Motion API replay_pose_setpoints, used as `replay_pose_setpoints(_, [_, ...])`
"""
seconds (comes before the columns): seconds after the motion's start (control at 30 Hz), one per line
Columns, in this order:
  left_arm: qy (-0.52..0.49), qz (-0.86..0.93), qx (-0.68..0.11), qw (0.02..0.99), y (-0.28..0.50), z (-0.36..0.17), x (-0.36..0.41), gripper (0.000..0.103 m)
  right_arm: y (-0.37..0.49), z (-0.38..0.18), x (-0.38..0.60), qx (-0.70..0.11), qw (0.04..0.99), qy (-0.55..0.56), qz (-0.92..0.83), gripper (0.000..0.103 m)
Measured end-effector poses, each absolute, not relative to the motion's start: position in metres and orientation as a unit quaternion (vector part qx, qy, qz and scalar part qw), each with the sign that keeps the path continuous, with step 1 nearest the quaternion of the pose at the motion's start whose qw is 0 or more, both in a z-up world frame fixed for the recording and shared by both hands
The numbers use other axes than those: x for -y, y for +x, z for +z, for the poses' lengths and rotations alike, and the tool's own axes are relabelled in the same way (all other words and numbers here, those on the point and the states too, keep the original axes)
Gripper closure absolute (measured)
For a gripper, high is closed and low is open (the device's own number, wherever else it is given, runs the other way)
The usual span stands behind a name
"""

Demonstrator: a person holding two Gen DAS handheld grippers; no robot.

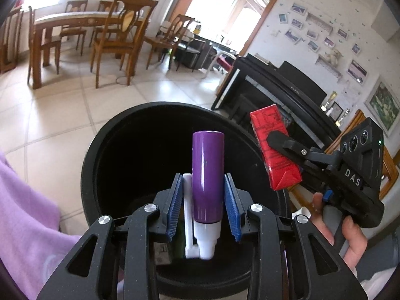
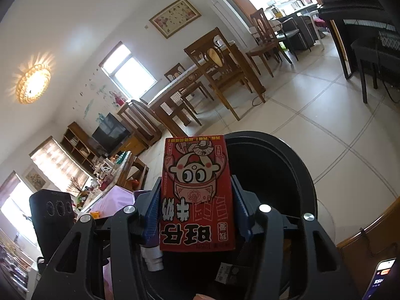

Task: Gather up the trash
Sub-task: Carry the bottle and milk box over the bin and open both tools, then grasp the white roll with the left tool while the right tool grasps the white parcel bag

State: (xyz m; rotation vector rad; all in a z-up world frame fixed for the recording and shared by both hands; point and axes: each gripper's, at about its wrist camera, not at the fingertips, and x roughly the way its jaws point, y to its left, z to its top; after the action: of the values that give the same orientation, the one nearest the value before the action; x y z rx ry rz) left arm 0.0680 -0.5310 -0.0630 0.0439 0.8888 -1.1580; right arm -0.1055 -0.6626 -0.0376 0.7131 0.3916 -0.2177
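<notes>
In the left wrist view a purple bottle (image 1: 207, 175) with a white cap stands upright between blue pads, and my left gripper (image 1: 203, 177) is shut on it. It hangs over the mouth of a round black bin (image 1: 100, 150). To its right my right gripper (image 1: 271, 137) has a red drink carton (image 1: 273, 150) between its fingers above the bin's rim. In the right wrist view the red drink carton (image 2: 197, 190) with a cartoon face fills the space inside my right gripper (image 2: 197, 181). A thin dark gap shows at its right pad. The black bin (image 2: 300, 170) lies beyond it.
Scraps of paper (image 1: 162, 250) lie deep in the bin. A person's hand (image 1: 350, 237) grips the right tool's handle and a pink sleeve (image 1: 25, 212) is at the left. A wooden dining table (image 1: 75, 20) with chairs, a black piano (image 1: 287, 87) and a phone (image 2: 382, 275) surround the tiled floor.
</notes>
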Motion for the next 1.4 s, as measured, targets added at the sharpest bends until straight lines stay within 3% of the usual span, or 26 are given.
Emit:
replay_pose_setpoints(0.03, [0.020, -0.527, -0.409, 0.745, 0.070, -0.064, 0.531, 0.069, -0.105, -0.038, 0.664, -0.192, 0.911, 0.352, -0.101, 0.042])
replay_pose_setpoints(0.07, [0.022, -0.523, -0.413, 0.745, 0.070, -0.064, 0.531, 0.064, -0.105, -0.036, 0.663, -0.192, 0.910, 0.355, -0.100, 0.026])
replay_pose_setpoints(0.1, [0.023, -0.522, -0.413, 0.746, 0.070, -0.063, 0.530, 0.059, -0.106, -0.034, 0.663, -0.188, 0.911, 0.354, -0.100, 0.021])
replay_pose_setpoints(0.13, [0.023, -0.522, -0.412, 0.747, 0.070, -0.063, 0.529, 0.055, -0.106, -0.033, 0.661, -0.188, 0.912, 0.350, -0.101, 0.021])
replay_pose_setpoints(0.2, [0.027, -0.520, -0.404, 0.752, 0.067, -0.058, 0.523, 0.039, -0.105, -0.029, 0.658, -0.193, 0.916, 0.337, -0.104, 0.021])
replay_pose_setpoints(0.33, [0.030, -0.520, -0.388, 0.760, 0.060, -0.047, 0.508, 0.033, -0.105, -0.019, 0.647, -0.200, 0.922, 0.315, -0.105, 0.021])
replay_pose_setpoints(0.67, [0.009, -0.479, -0.366, 0.798, 0.067, -0.024, 0.398, 0.032, -0.078, -0.004, 0.587, -0.241, 0.933, 0.257, -0.075, 0.021])
replay_pose_setpoints(0.93, [0.000, -0.346, -0.346, 0.872, 0.092, -0.013, 0.229, 0.032, -0.029, 0.001, 0.498, -0.283, 0.938, 0.200, -0.008, 0.019])
replay_pose_setpoints(1.17, [-0.028, -0.186, -0.373, 0.909, 0.121, -0.019, 0.099, 0.023, 0.037, -0.003, 0.402, -0.324, 0.930, 0.149, 0.092, 0.007])
replay_pose_setpoints(1.4, [-0.048, -0.174, -0.402, 0.898, 0.151, -0.033, 0.066, 0.027, 0.116, -0.017, 0.303, -0.369, 0.911, 0.063, 0.175, 0.005])
